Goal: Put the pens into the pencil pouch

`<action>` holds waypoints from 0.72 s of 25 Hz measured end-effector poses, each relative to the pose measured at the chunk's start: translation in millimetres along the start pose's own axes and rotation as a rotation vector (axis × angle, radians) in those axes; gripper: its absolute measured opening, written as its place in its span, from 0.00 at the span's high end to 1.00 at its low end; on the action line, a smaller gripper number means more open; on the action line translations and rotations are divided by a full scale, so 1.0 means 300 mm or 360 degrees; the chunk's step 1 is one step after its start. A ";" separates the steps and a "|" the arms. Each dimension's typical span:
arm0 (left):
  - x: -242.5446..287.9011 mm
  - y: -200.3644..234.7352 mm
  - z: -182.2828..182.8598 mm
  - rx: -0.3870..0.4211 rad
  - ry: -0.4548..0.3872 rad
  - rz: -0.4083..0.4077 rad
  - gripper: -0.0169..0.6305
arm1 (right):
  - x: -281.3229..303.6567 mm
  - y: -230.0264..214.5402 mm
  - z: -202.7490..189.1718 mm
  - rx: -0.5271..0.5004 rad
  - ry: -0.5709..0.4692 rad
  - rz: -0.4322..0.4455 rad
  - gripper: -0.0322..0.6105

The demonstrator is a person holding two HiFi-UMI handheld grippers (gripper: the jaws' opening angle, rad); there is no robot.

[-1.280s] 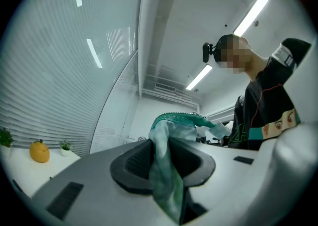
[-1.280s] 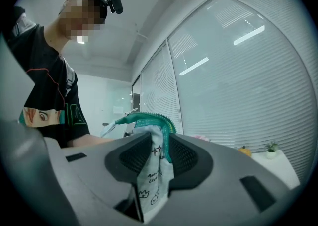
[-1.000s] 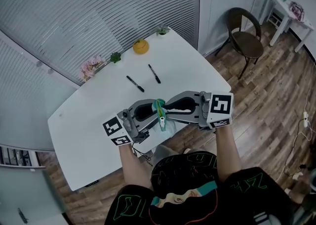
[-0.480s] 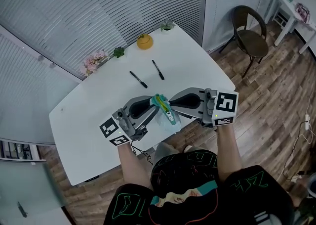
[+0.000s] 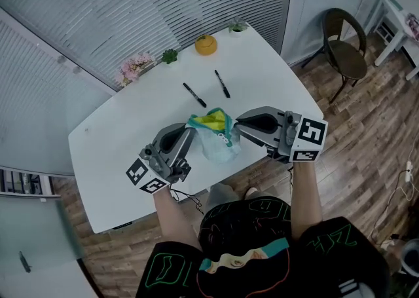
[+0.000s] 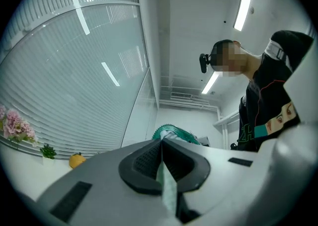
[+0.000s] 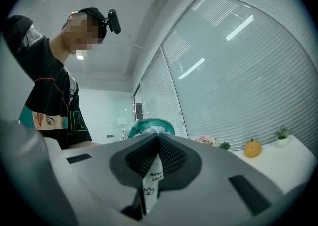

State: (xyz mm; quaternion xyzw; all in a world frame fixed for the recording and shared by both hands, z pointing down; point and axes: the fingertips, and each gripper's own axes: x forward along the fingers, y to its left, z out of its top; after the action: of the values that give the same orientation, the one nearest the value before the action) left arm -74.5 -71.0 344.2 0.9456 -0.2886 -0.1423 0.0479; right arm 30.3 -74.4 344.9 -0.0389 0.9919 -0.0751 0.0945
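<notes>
Your left gripper (image 5: 190, 134) has its fingers pressed shut on one edge of the pouch (image 5: 213, 138). Your right gripper (image 5: 237, 126), fingers just closing, pinches the opposite edge near the desk's (image 5: 124, 136) near edge. The left pen (image 5: 194, 95) and the right pen (image 5: 222, 84) lie beyond it toward the far edge, long axes slanting away from you, roughly one ahead of each hand.

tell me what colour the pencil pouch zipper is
Teal green; the pencil pouch zipper shows best in the right gripper view.
</notes>
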 end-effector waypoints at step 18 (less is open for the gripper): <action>-0.220 0.151 -0.106 0.0030 0.0393 0.0193 0.97 | 0.216 -0.322 -0.162 0.0132 0.0169 -0.0650 0.92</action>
State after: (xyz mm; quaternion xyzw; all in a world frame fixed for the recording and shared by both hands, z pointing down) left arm -141.5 -71.2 398.3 0.9371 -0.3385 -0.0190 0.0826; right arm -36.6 -168.8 395.6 -0.2310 0.9631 -0.1354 0.0264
